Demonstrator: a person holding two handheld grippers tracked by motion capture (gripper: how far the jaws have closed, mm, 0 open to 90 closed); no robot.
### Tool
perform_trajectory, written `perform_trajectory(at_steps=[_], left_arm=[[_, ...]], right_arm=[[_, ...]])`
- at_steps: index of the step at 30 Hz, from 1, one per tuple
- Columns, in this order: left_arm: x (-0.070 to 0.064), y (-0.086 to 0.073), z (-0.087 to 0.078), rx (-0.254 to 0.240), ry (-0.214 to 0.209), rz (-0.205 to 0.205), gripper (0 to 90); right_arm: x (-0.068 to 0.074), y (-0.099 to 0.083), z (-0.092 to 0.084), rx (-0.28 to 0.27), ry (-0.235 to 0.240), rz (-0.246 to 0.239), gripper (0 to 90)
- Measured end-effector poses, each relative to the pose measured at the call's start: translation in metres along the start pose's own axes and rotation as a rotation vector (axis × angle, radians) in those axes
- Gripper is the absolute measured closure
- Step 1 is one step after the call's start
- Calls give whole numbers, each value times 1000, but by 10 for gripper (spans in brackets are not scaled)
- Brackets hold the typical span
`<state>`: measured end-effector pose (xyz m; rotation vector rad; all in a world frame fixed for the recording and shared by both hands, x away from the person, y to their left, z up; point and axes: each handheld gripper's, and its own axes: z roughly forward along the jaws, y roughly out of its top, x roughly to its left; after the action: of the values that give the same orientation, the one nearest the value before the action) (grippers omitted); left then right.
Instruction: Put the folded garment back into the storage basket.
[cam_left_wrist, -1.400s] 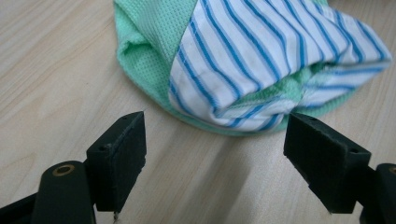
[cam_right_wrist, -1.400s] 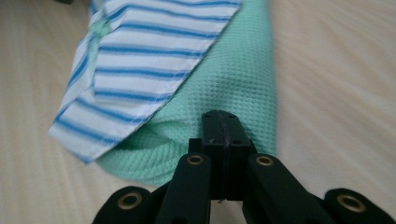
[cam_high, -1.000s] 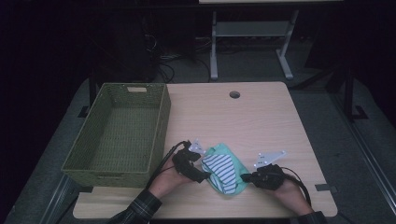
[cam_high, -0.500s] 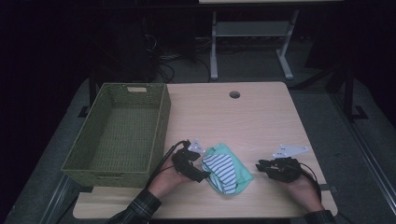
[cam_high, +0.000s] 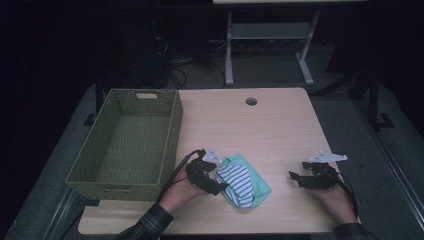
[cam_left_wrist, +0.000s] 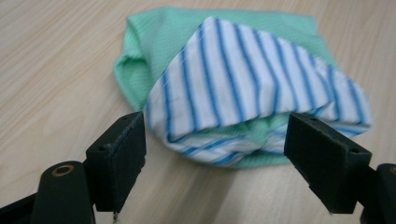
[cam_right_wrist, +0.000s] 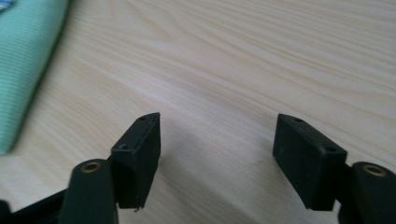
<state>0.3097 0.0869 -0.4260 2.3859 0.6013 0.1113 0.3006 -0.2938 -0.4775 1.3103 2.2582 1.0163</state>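
A small folded cloth (cam_high: 246, 183), green underneath with a white and blue striped layer on top, lies on the wooden table (cam_high: 260, 130) near its front edge. My left gripper (cam_high: 221, 186) rests at the cloth's left side. In the left gripper view the striped cloth (cam_left_wrist: 243, 88) lies just ahead of the left gripper (cam_left_wrist: 217, 135), whose jaws stand wide apart and do not press on it. My right gripper (cam_high: 295, 178) sits to the right of the cloth, apart from it. Its jaws have just been opening, and the right gripper (cam_right_wrist: 217, 154) has only bare wood between them. The cloth's green edge (cam_right_wrist: 23, 60) is at that view's left.
A green woven basket (cam_high: 172, 135) stands on the table's left part, close to my left hand. A round cable hole (cam_high: 251, 101) is near the table's far edge. Beyond the table are dark floor, cables and a white metal stand (cam_high: 270, 35).
My right gripper has let go of the cloth, moved away to the right, and its jaws have opened. The left gripper and the cloth have stayed where they were.
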Motion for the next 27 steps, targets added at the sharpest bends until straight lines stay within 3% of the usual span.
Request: perform_trajectory(at_steps=[6, 13, 27], left_arm=[[-13, 7, 3, -25, -10, 16, 202], [-22, 11, 11, -2, -29, 52, 202], [-30, 3, 41, 110, -29, 91, 191]], right_arm=[[2, -1, 4, -10, -26, -19, 267], [1, -2, 4, -18, -25, -22, 256], [1, -2, 4, -17, -30, -16, 242]])
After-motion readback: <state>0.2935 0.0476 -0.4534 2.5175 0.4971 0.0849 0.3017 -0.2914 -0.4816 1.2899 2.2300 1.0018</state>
